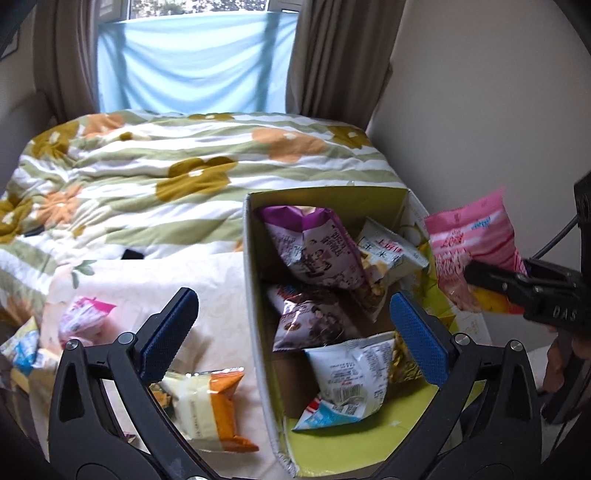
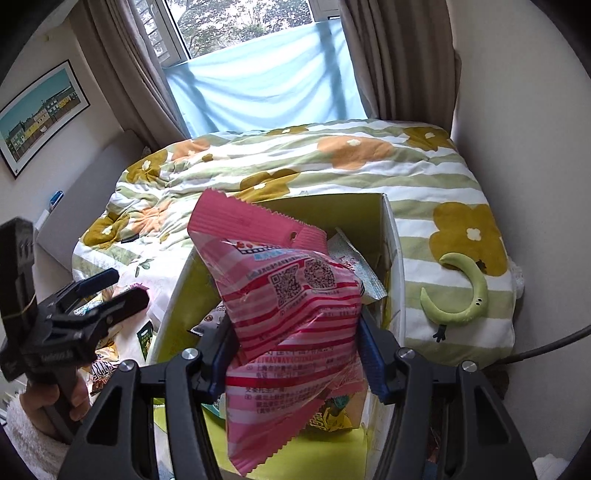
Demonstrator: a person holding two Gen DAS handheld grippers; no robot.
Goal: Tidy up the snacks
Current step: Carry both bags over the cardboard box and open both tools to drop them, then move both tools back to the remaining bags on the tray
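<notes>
Right tongs (image 2: 295, 354) clamp a pink snack bag (image 2: 291, 317) above the box (image 2: 391, 236); left tongs (image 1: 295, 332) gape empty.

Bed: quilt (image 2: 295, 173) with orange and mustard flowers on green stripes; lit by daylight
Window (image 2: 240, 22): beyond the bed's far end; trees outside (lower part covered by pale blue cloth (image 2: 266, 88))
Curtains (image 2: 399, 59): beige, flanking the window
Walls: plain cream; framed picture (image 2: 40, 114) left of the bed

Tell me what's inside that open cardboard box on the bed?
Inside the open cardboard box lie a purple-topped snack bag, a brown-printed bag and a white packet. Whatever lies beneath them is covered.
</notes>
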